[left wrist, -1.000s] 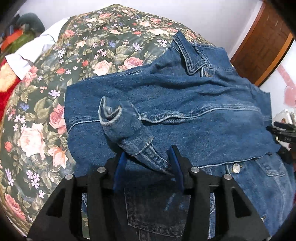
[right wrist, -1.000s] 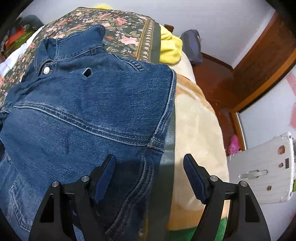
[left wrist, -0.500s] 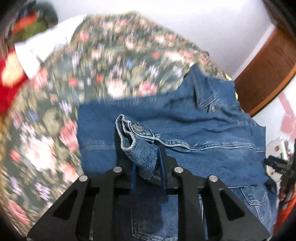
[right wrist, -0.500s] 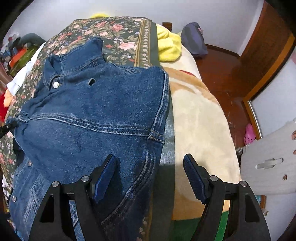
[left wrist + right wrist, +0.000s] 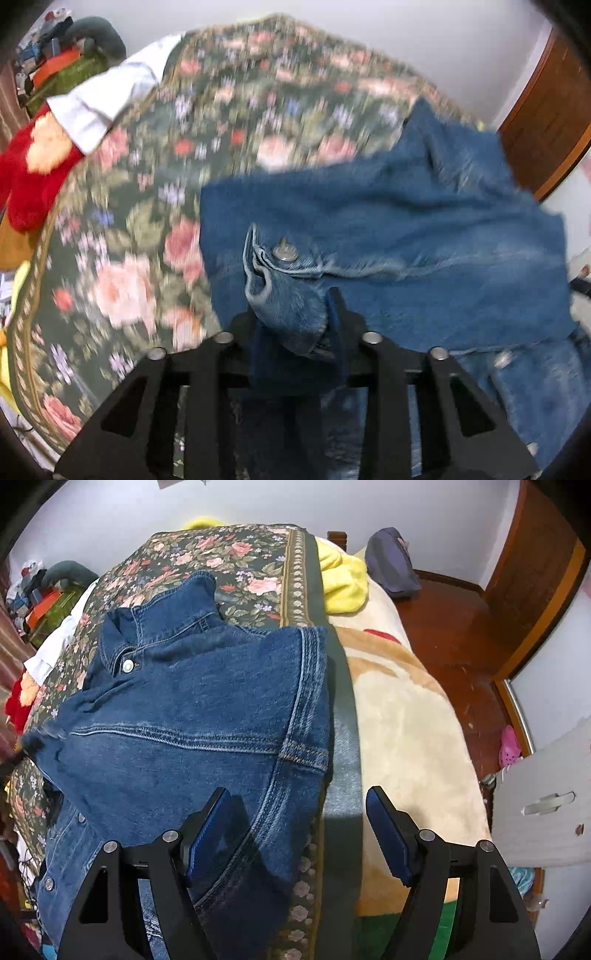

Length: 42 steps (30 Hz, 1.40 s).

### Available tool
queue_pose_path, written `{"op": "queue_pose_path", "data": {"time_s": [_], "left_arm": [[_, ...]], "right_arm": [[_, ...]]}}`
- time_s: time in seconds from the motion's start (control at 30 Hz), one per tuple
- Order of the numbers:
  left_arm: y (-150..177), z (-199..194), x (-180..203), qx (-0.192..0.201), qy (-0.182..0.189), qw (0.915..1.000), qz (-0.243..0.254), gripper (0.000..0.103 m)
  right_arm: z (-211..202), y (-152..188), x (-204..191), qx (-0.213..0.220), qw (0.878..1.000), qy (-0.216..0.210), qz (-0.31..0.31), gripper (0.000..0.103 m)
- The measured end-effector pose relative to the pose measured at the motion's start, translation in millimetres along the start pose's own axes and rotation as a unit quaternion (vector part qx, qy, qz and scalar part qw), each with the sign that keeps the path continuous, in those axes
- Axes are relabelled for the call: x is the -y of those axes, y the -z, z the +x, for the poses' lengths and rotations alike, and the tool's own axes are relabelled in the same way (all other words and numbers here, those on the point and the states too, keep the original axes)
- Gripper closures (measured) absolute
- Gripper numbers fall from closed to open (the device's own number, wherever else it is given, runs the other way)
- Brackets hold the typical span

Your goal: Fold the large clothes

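Observation:
A blue denim jacket [image 5: 406, 229] lies on a floral bedspread [image 5: 147, 221], collar toward the far wall. One sleeve is folded across the body. Its buttoned cuff [image 5: 284, 295] sits between the fingers of my left gripper [image 5: 295, 332], whose jaws are opening; the cuff fills most of the gap. The left wrist view is motion-blurred. In the right wrist view the jacket [image 5: 184, 720] spreads to the left. My right gripper [image 5: 299, 834] hangs open over the jacket's right side seam, its left finger [image 5: 210, 834] above denim and the other finger above the bedspread's border.
A beige plush blanket [image 5: 399, 738] covers the bed's right side, with a yellow cloth [image 5: 343, 579] and a dark bag [image 5: 391, 565] beyond. A white suitcase [image 5: 546, 801] stands on the right. A red plush item [image 5: 33, 177] and white cloth [image 5: 107, 99] lie left.
My left gripper closed on the sleeve cuff, carried it a little across the jacket, and its jaws have since widened. The right gripper stayed open over the jacket's edge and tilted slightly.

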<state>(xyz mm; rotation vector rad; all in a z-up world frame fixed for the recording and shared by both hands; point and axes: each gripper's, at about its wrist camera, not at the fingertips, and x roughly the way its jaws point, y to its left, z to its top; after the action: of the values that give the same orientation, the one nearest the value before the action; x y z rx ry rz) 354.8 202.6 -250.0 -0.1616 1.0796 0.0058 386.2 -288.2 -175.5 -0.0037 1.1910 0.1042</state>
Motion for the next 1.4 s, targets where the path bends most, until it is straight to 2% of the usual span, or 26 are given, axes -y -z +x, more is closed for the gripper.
{"op": "queue_pose_path", "data": {"time_s": [0.13, 0.23, 0.4, 0.5, 0.63, 0.77, 0.9, 0.97, 1.0, 1.03, 1.07, 1.1, 1.13, 1.17, 1.23, 1.3, 1.4], "left_arm": [[14.5, 3.2, -3.5, -0.004, -0.024, 0.9995, 0.02, 0.04], [15.6, -4.2, -12.0, -0.008, -0.026, 0.9993, 0.026, 0.025], [5.7, -22.2, -30.7, -0.012, -0.026, 0.9991, 0.031, 0.024], [-11.2, -21.9, -50.2, -0.007, -0.029, 0.9995, 0.004, 0.023], [-35.0, -4.9, -74.7, -0.005, -0.007, 0.9986, -0.051, 0.023], [-54.7, 26.3, -90.4, -0.021, 0.036, 0.9932, -0.109, 0.024], [-65.6, 52.4, -88.0, -0.034, 0.059, 0.9903, -0.121, 0.024], [-69.0, 65.4, -81.7, -0.043, 0.066, 0.9904, -0.114, 0.028], [-70.5, 70.2, -78.9, -0.047, 0.065, 0.9909, -0.108, 0.034], [-71.5, 75.4, -74.7, -0.05, 0.058, 0.992, -0.1, 0.041], [-72.8, 79.2, -69.8, -0.049, 0.047, 0.9935, -0.092, 0.045], [-74.4, 81.1, -65.9, -0.047, 0.039, 0.9945, -0.085, 0.051], [-75.7, 82.5, -61.5, -0.043, 0.031, 0.9955, -0.079, 0.059], [-77.2, 83.6, -56.5, -0.042, 0.023, 0.9962, -0.073, 0.064], [-79.9, 82.3, -47.3, -0.034, 0.009, 0.9978, -0.056, 0.09], [-81.8, 75.7, -37.2, -0.019, -0.027, 0.9989, -0.034, 0.096], [-81.9, 61.2, -30.5, 0.009, -0.057, 0.9983, -0.012, 0.096]], "right_arm": [[4.6, 1.2, -1.4, -0.008, 1.0, 0.006, -0.007, 0.03], [5.5, -1.3, -0.8, -0.006, 1.0, 0.009, -0.013, 0.03], [6.7, -12.1, 1.3, 0.008, 1.0, 0.003, -0.015, 0.03], [9.0, -22.1, 3.5, 0.021, 1.0, -0.008, -0.013, 0.03], [17.1, -39.3, 10.5, 0.03, 0.999, -0.04, 0.01, 0.03], [27.8, -53.6, 18.1, 0.022, 0.996, -0.074, 0.038, 0.03], [44.1, -65.6, 27.8, 0.005, 0.993, -0.1, 0.069, 0.03], [51.4, -70.1, 31.6, 0.001, 0.99, -0.113, 0.081, 0.03], [54.3, -72.4, 32.0, 0.0, 0.99, -0.117, 0.084, 0.031], [55.3, -74.1, 31.3, 0.002, 0.99, -0.118, 0.083, 0.036], [55.4, -75.3, 29.9, 0.005, 0.99, -0.118, 0.079, 0.041], [55.3, -77.1, 26.9, 0.008, 0.99, -0.121, 0.07, 0.053], [56.3, -79.2, 23.3, 0.006, 0.99, -0.127, 0.062, 0.061], [57.4, -80.5, 21.1, 0.005, 0.99, -0.125, 0.06, 0.064], [59.0, -82.1, 12.5, 0.01, 0.993, -0.105, 0.046, 0.076], [59.5, -83.9, 5.2, 0.021, 0.995, -0.089, 0.028, 0.082], [57.6, -91.4, -7.3, 0.035, 0.997, -0.069, 0.001, 0.085]]}}
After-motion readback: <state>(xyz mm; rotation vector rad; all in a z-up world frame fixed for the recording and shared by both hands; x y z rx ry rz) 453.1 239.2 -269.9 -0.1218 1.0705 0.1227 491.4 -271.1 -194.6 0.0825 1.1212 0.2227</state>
